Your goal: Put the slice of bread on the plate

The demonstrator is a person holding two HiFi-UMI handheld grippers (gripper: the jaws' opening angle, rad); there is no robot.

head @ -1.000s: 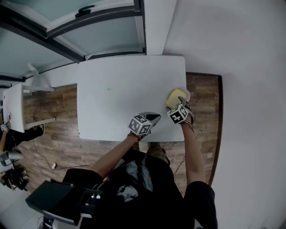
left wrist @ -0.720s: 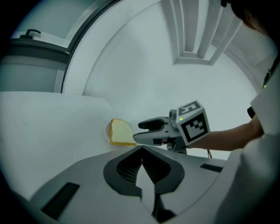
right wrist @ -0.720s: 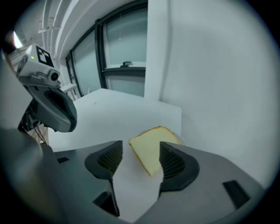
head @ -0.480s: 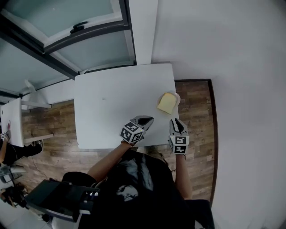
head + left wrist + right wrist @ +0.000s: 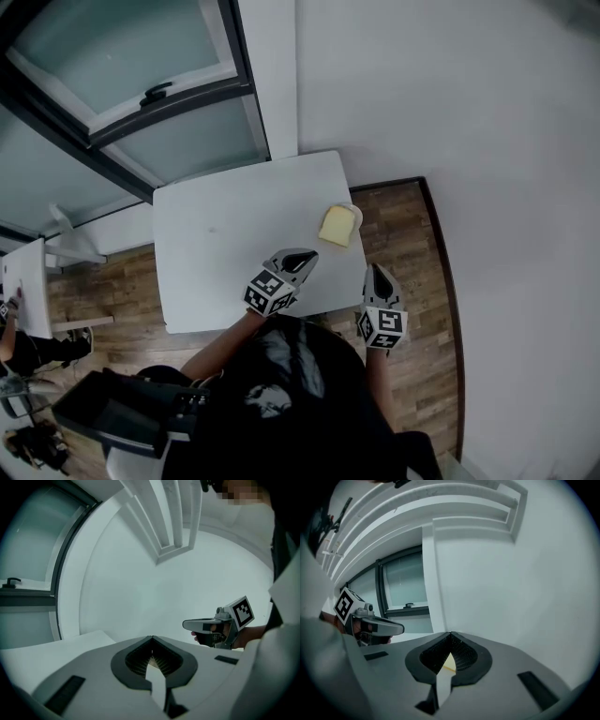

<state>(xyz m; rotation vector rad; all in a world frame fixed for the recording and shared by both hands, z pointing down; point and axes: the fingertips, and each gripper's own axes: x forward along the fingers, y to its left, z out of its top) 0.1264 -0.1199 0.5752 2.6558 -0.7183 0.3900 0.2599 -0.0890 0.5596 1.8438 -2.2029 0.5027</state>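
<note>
On the table (image 5: 225,253), bread (image 5: 337,225) lies on the plate (image 5: 357,213); left tool (image 5: 302,256) and right tool (image 5: 374,272) are closed, empty.

No readable words, brands or numbers are showing anywhere; only coded black-and-white square markers (image 5: 267,292) are appearing, riding on the left gripper (image 5: 302,257) and right gripper (image 5: 373,274).

Bread slice (image 5: 337,226) on plate (image 5: 357,217) (table (image 5: 234,234) corner).
</note>
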